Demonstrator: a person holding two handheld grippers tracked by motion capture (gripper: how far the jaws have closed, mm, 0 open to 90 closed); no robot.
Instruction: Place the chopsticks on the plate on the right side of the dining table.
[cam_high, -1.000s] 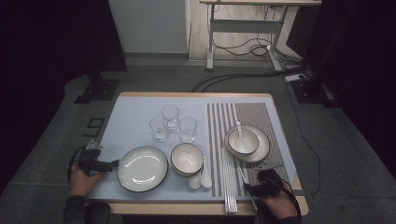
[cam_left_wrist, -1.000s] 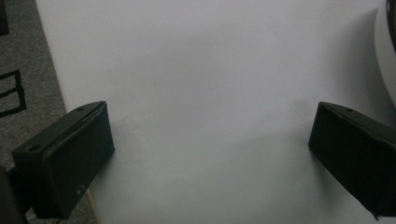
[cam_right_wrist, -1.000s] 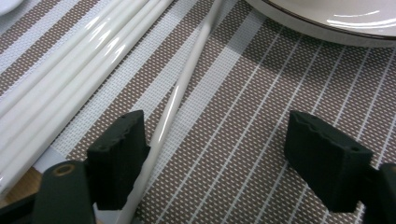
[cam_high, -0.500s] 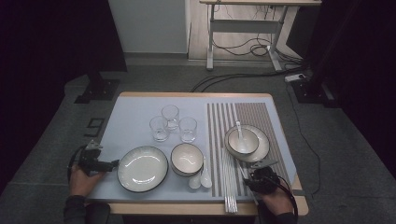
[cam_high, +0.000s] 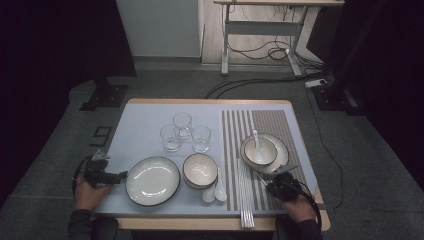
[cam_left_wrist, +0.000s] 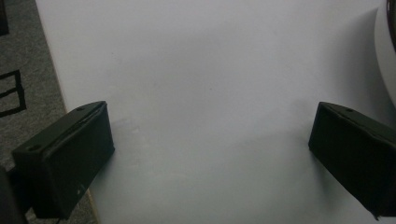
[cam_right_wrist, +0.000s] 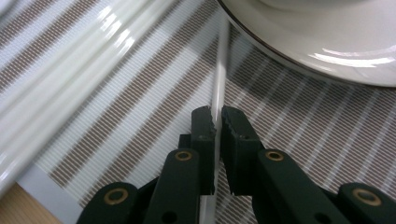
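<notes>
The right tool (cam_right_wrist: 217, 122) has just been closed and is clamped on a white chopstick (cam_right_wrist: 220, 70) lying on the striped mat (cam_right_wrist: 140, 93) beside the plate (cam_right_wrist: 327, 42). The chopstick should be lifted level and slowly, so that slipping is avoided. The left tool (cam_left_wrist: 210, 149) is held apart over the bare surface (cam_left_wrist: 210, 70).

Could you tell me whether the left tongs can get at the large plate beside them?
Probably yes: the left tongs stand open, and only bare table lies between them and the near rim of the plate.

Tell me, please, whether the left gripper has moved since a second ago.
No. The left gripper still sits just left of the plate, at the same gap from its rim.
</notes>
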